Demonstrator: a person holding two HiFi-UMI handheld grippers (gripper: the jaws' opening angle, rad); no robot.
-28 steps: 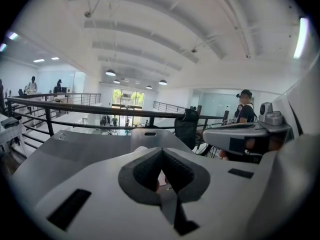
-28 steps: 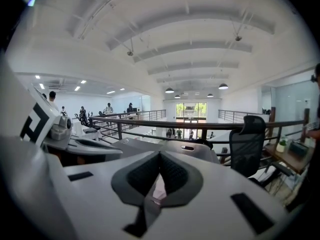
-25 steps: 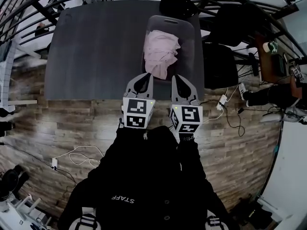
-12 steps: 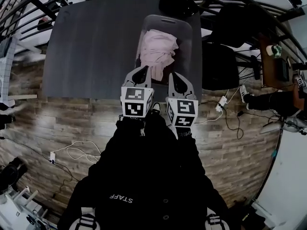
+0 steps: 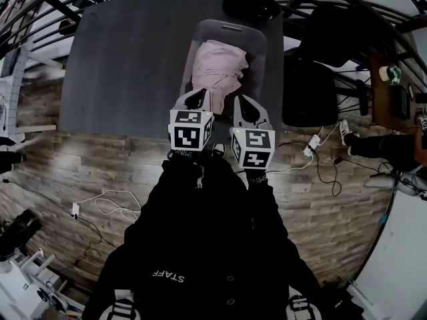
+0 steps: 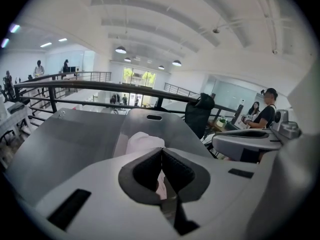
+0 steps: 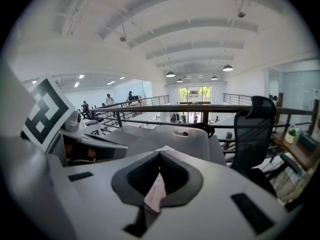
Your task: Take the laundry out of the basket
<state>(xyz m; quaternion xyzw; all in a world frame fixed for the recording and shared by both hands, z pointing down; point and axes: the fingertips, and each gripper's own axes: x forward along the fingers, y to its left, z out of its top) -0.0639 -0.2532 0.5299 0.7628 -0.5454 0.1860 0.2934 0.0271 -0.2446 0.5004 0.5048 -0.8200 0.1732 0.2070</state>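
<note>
The crumpled pink cloth laundry (image 5: 217,72) is seen heaped in the grey plastic basket (image 5: 259,49), just beyond the left gripper (image 5: 195,99) and right gripper (image 5: 241,103), whose empty, closed jaws should be opened wide before being lowered.

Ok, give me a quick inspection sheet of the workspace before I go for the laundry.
Surface: dark table, basket on its right part.
Job's things: grey basket with pink laundry piled inside; none on the table.
Clutter: nothing seen.
Grippers: left gripper and right gripper both shut, holding nothing, at the basket's near end.
Cables: white cable on the floor at left; power strip with leads at right.
Surroundings: wood floor, black chairs right of the table, railing beyond.
</note>
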